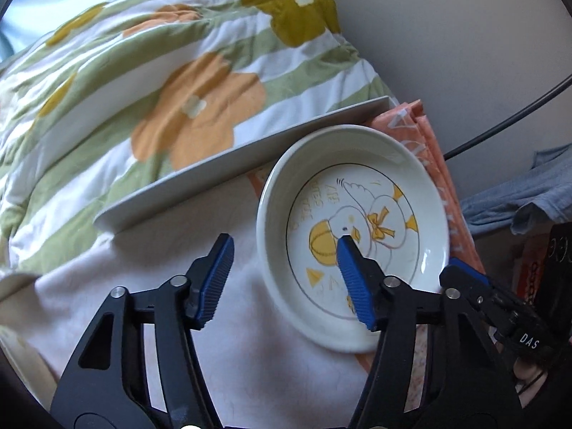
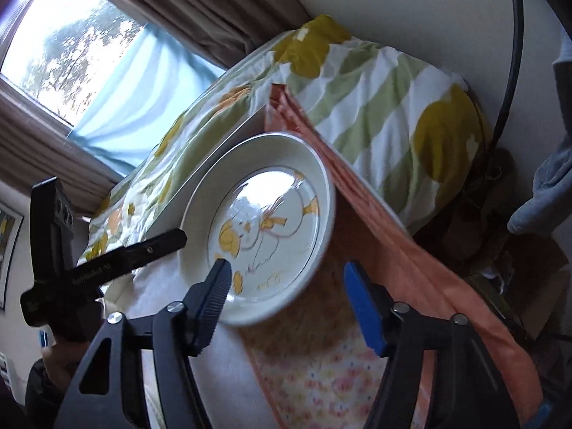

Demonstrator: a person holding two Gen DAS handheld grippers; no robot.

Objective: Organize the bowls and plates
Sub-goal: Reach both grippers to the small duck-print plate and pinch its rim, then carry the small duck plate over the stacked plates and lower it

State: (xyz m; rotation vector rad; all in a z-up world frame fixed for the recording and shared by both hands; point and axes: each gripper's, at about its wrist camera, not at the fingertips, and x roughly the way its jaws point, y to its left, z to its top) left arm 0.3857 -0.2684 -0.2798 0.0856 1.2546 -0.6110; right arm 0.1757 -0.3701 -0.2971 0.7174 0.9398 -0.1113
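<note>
Duck plate [image 1: 352,221] sits lower right of centre in the left wrist view, mid-frame in the right wrist view, lying on a white cloth [image 1: 250,339] and partly over an orange patterned cloth [image 2: 321,350]. A long white rectangular dish [image 1: 228,164] lies just beside it, toward the floral duvet [image 1: 161,89].

Left gripper [image 1: 282,279]: jaws part-open, straddling the plate's near-left rim, 1 pad over the plate's well, the other outside it. Neither pad looks pressed on; nothing held.

Right gripper [image 2: 286,300]: also part-open, straddling the opposite rim. No grip that I can see.

Risks, my read:
- Soft bedding under the cloths. Pushing down on 1 rim likely tips the plate or sinks it, so the pads miss the rim.
- Glazed, sloped rim and shallow bite: could squirt out on closing.
- 2 grippers on 1 plate: uneven lift would twist it out of a pinch.
- Plate sits close to the rectangular dish; a skid that way means ceramic knock.
- The frames are motion-blurred, so contact is hard to judge.
</note>
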